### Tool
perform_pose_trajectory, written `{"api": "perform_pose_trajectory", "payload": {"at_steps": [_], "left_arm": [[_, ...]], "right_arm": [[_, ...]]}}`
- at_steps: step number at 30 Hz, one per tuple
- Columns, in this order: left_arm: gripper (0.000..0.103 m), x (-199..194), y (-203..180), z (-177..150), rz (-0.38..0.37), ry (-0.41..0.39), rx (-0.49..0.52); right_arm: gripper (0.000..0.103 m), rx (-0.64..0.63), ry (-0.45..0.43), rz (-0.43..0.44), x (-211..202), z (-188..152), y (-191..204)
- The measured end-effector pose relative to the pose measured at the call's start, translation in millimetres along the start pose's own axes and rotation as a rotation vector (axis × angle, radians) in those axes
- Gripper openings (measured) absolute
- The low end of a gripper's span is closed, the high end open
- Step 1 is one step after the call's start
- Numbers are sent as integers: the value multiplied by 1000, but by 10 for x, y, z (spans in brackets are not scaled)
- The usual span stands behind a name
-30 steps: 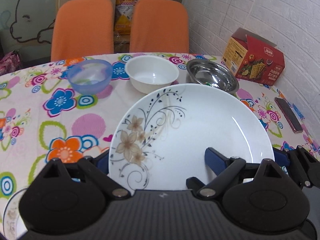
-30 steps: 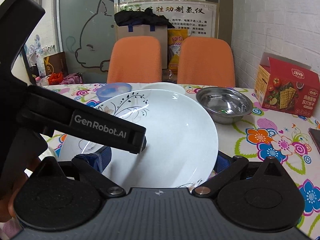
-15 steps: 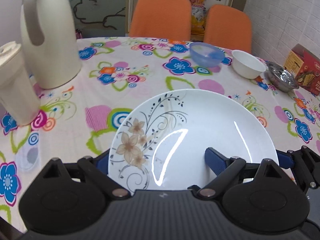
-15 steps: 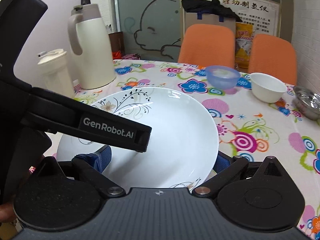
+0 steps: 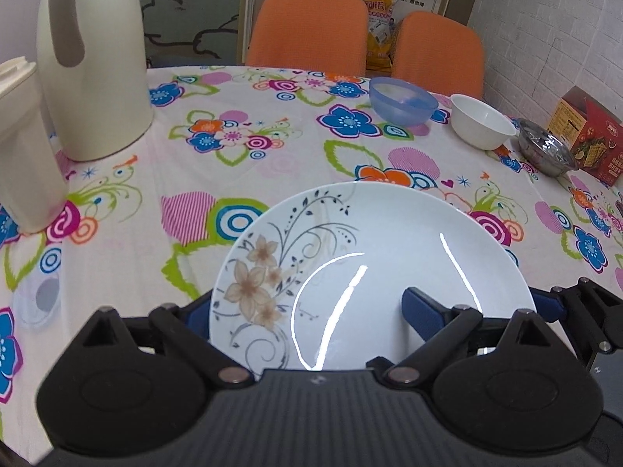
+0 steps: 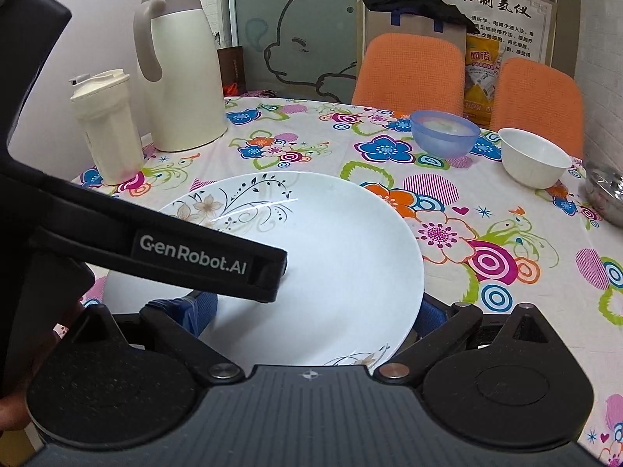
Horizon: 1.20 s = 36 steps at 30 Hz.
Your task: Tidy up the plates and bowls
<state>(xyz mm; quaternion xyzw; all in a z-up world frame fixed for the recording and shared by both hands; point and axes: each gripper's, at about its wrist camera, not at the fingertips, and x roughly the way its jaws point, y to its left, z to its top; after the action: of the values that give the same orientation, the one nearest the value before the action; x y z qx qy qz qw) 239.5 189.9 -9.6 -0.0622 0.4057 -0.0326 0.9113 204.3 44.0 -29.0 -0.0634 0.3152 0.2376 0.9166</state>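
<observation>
A white plate (image 5: 389,257) with a brown flower print is held low over the flowered tablecloth (image 5: 249,163). My left gripper (image 5: 303,303) is shut on its near rim, right finger on top, left finger underneath. My right gripper (image 6: 311,305) is shut on the same plate (image 6: 331,257), a blue pad at each side of the rim. The left gripper's body (image 6: 194,257) crosses that view. A blue bowl (image 5: 403,103), a white bowl (image 5: 483,126) and a steel bowl (image 5: 545,151) stand in a row at the far right.
A tall cream jug (image 5: 93,62) and a cream tumbler (image 5: 23,148) stand at the left. A red cracker box (image 5: 588,136) sits behind the steel bowl. Two orange chairs (image 5: 307,27) stand beyond the table. Bare tablecloth lies between the plate and the jug.
Both grippers have carried the plate leftward across the table, away from the bowls. The jug and tumbler have come into view, and the bowls now sit far right.
</observation>
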Motion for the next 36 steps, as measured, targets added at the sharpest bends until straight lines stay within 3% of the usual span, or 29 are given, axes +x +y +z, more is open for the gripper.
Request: {"api": "perform_pose_trajectory", "payload": {"at_steps": [9, 13, 16, 21, 29, 36], "left_arm": [[95, -221, -60, 108, 68, -113, 38], [95, -210, -51, 105, 62, -104, 19], [95, -192, -41, 87, 52, -92, -2], [96, -243, -41, 63, 63, -105, -4], [96, -306, -66, 100, 66, -122, -14], [97, -334, -193, 120, 58, -125, 9]], "right_arm": [[88, -4, 4, 7, -33, 10, -11], [88, -9, -4, -11, -56, 8, 3], [90, -84, 13, -20, -38, 4, 61], [88, 26, -22, -42, -120, 36, -122], [88, -41, 24, -28, -22, -18, -95], [88, 156, -56, -37, -250, -53, -552]]}}
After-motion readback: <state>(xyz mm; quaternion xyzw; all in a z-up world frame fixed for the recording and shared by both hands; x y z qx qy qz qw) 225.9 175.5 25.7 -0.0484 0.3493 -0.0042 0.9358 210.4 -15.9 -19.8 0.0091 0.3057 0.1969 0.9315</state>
